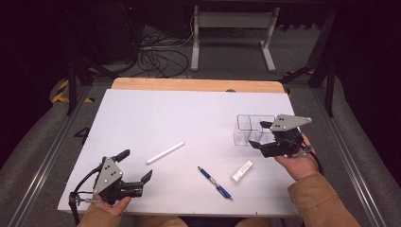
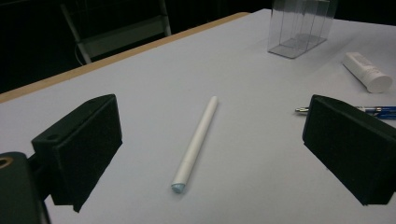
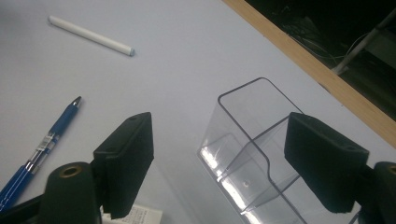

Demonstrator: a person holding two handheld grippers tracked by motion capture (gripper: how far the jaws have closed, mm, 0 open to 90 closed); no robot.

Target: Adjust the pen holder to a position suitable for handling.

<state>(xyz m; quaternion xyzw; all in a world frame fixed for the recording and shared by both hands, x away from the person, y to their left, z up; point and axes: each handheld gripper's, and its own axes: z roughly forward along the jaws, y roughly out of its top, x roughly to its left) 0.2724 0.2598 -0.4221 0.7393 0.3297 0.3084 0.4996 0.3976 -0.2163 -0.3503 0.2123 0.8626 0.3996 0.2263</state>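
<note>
Two grippers work over a white table (image 1: 189, 113) w/ a wooden strip along its far edge. The right gripper (image 1: 265, 135) hangs just by the clear plastic organizer (image 1: 250, 126), its black jaws spread w/ the box's near wall between them in the right gripper view, pads not pressing on it; nothing pinched. The organizer (image 3: 252, 154) is a see-through rectangular box w/ rounded corners, thin glossy walls & an inner divider splitting it into compartments; it looks empty, standing upright on the right half of the table, near the far side. The left gripper (image 1: 137, 165) sits at the near-left corner, jaws wide apart, holding nothing; its pads are matte black blocks. Ahead of it lies a white pen (image 2: 195, 142), slim, smooth cylinder, lying flat & slanted, well apart from the box. A blue pen (image 1: 215, 183) w/ a metal tip & clear mid-section lies flat near the front edge, betw. the two hands. Just beside it, to the right, a small white tube (image 1: 242, 171) w/ a flat cap end lies on its side, near the right hand (image 1: 298, 163). A tan sleeve (image 1: 321, 203) covers the right forearm. A grey three-cornered plate tops each gripper.
</note>
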